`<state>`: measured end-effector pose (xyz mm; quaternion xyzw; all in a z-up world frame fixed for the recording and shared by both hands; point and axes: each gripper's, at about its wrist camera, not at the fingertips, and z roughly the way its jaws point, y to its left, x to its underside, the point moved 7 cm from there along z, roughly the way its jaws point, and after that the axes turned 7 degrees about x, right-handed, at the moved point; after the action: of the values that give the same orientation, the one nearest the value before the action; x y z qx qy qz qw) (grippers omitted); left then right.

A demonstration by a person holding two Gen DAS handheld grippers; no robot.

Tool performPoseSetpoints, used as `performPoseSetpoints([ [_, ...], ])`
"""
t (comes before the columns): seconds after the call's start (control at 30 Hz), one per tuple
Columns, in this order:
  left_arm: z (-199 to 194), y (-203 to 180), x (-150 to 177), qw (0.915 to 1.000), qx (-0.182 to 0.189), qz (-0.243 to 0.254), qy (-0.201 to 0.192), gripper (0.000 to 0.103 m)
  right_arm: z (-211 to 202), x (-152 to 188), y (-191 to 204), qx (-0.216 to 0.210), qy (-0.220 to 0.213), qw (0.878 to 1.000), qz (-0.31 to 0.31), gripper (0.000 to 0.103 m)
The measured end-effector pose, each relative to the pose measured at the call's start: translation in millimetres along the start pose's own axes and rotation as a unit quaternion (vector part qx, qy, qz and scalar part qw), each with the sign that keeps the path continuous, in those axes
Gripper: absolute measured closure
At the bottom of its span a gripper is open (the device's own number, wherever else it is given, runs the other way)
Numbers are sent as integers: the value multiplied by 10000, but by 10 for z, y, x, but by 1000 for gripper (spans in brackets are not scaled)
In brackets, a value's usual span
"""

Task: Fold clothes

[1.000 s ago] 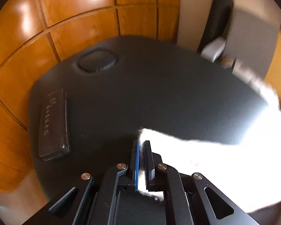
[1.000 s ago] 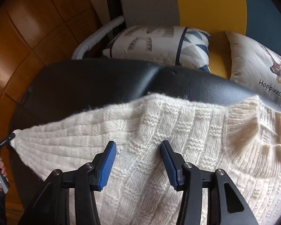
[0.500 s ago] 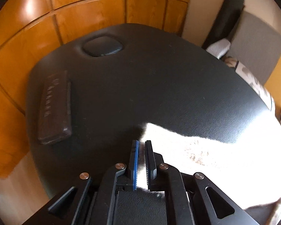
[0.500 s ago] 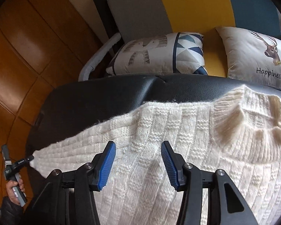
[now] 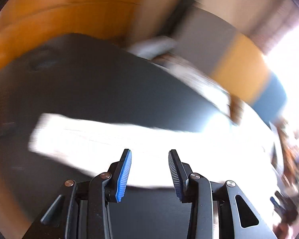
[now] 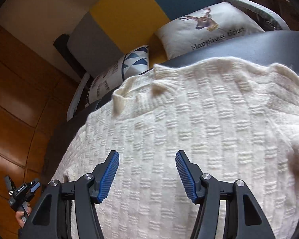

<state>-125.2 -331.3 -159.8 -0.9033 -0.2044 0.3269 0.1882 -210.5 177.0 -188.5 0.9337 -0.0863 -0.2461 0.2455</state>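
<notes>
Scene: a cream knit sweater (image 6: 189, 131) lies spread flat on a black padded table (image 6: 269, 43), its neckline toward the far edge, beside a sofa with two cushions (image 6: 209, 23).

Sweater: it covers most of the table's near side in the right wrist view; one sleeve (image 5: 93, 137) stretches out flat toward the table's left end, blown white by the light in the blurred left wrist view.

Left gripper (image 5: 149, 171): jaws wide apart, nothing between them, hovering over the sleeve near the table's near edge; heavy blur suggests the tool is swinging.

Right gripper (image 6: 147, 175): jaws spread wide and empty, poised above the sweater's body, apparently not touching the knit.

Hand (image 6: 23, 215): seen at the lower left of the right wrist view, gripping the other tool's handle off the table's left end.

Step in hand: laying out looks finished; no fold is made yet, and both tools are free.

Next move: probably a pinch on the sleeve end or a side edge, jaws closing on the thick knit, then a carry across the body toward the middle.

Caution: the loose knit may drag and bunch if lifted from one point.
</notes>
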Motion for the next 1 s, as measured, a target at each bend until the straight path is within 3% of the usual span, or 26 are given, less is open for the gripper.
performPoseSetpoints([
  [0.1,444,-935,137,9922,1025,459,545,61,-6,-59,-129,-16,-22,10000,40,42],
  [0.2,864,-1884,303,9714,1869,995,1078,51,51,-139,-138,48,-123,9997,-209,42],
  [0.27,1152,-2449,398,9547,2226,1386,1404,39,92,-197,-123,128,-212,9985,-495,42],
  [0.4,1722,-3304,552,9366,2218,2047,1782,37,216,-363,-80,542,-501,9906,-1155,42],
  [0.53,2361,-3552,509,9225,2102,2445,2123,36,405,-389,-161,867,-388,9835,-1543,42],
  [0.63,2676,-3772,562,9095,2186,2620,2375,36,451,-351,-220,647,-478,9840,-1592,39],
  [0.83,3080,-3918,603,8878,2533,2440,2970,49,434,-378,-295,149,-532,9894,-1342,34],
  [0.93,3159,-4002,677,8747,2674,2529,3155,75,430,-398,-329,-51,-544,9910,-1225,33],
  [0.97,3161,-4043,693,8717,2731,2582,3146,88,427,-408,-348,-134,-550,9915,-1168,33],
  [1.0,3138,-4094,686,8716,2760,2697,3023,93,421,-414,-362,-208,-560,9920,-1115,33],
])
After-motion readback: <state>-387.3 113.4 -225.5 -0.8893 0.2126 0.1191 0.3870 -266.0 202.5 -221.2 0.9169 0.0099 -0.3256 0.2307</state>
